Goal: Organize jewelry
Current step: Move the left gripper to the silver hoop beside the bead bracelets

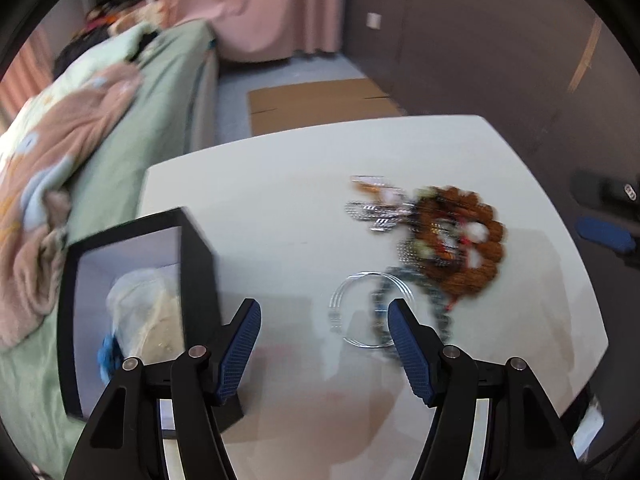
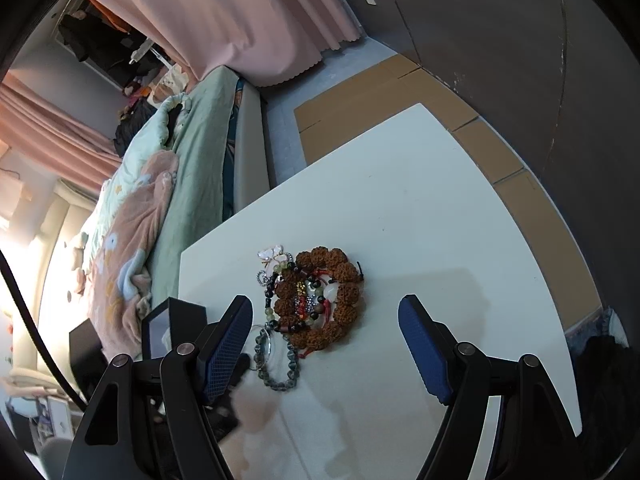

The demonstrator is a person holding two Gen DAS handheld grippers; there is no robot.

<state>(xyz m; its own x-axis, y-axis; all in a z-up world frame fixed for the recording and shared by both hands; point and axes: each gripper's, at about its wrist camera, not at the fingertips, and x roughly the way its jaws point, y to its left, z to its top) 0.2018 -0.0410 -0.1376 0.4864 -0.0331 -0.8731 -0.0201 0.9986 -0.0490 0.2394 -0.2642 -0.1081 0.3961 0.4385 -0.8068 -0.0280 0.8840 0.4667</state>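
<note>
Both grippers — left (image 1: 324, 312), right (image 2: 326, 310) — hover jaws spread, empty, over the jewelry pile (image 2: 316, 296).

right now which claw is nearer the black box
Left. The left claw hangs right beside the black box, its left finger against the wall. The right claw is farther, over the jewelry.

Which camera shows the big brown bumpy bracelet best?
The right wrist view: the brown bracelet is sharp there, each bumpy bead showing, on the white table. The left wrist view shows the brown bracelet too, but blurred.
</note>
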